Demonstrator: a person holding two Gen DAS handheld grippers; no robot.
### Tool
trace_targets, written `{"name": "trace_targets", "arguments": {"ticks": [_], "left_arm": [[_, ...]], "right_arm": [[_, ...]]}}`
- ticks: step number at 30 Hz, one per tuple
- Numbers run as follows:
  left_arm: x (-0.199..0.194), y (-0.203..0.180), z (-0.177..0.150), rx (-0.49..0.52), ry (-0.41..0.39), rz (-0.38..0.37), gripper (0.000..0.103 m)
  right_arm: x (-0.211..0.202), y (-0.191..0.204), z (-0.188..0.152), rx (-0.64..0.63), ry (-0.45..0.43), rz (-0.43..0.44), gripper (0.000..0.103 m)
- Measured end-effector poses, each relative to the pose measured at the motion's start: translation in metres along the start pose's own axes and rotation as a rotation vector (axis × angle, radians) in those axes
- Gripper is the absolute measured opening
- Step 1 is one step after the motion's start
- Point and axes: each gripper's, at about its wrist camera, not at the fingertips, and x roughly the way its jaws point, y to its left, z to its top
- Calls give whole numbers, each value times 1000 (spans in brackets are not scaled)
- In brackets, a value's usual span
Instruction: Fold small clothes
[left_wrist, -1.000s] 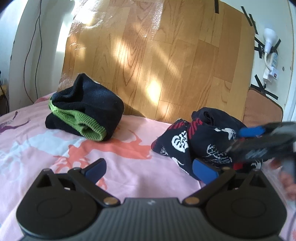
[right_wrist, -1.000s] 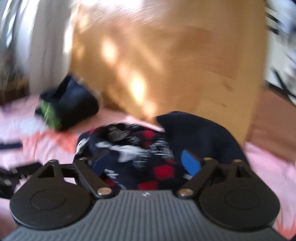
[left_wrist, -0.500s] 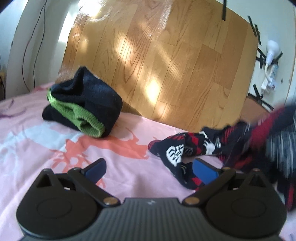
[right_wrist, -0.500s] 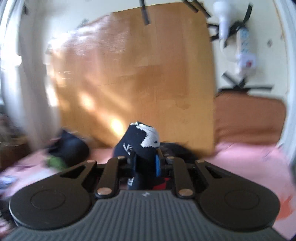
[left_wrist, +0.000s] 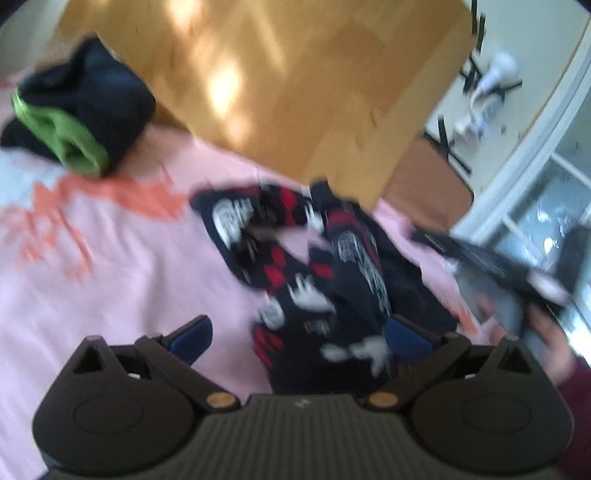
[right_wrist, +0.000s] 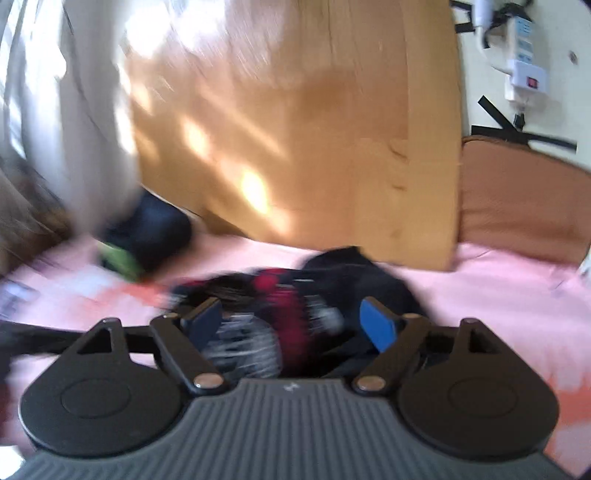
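Patterned garment (left_wrist: 317, 266) lies rumpled on the pink sheet (left_wrist: 110, 258), unfolded. Left gripper (left_wrist: 299, 336) and right gripper (right_wrist: 291, 317), both fingers spread and empty, hover over it, likely seeking edges. Folded black-green bundle (left_wrist: 74, 110) sits well apart.

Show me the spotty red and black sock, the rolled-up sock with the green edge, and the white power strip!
patterned sock (left_wrist: 291, 258), left wrist view, its red-and-black middle.
rolled sock (left_wrist: 77, 144), left wrist view, its green cuff.
power strip (right_wrist: 526, 79), right wrist view, its white body.
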Motion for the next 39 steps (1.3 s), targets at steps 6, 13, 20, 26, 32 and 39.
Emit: {"name": "trace_targets", "arguments": {"ticks": [6,13,20,26,32,39], "left_arm": [[24,-13,-13,16,113,12,36],[7,-5,-1,11,37,-11,23],[-34,-11,-19,86,-51,-64,16],[-72,6,-32,59,-87,-65,9],[-101,18,-38,52,-143,-2,3],[-105,33,-37,2,-125,10,22]], "right_arm": [[121,-10,7,107,201,-55,33],[45,-80,24,263,-18,-258,5],[-62,-151,8,301,-97,-531,6],[-66,-161,-3,370,-28,-672,31],[-29,-23,23,114,63,-30,57],[38,65,-3,-135,303,173,69]]}}
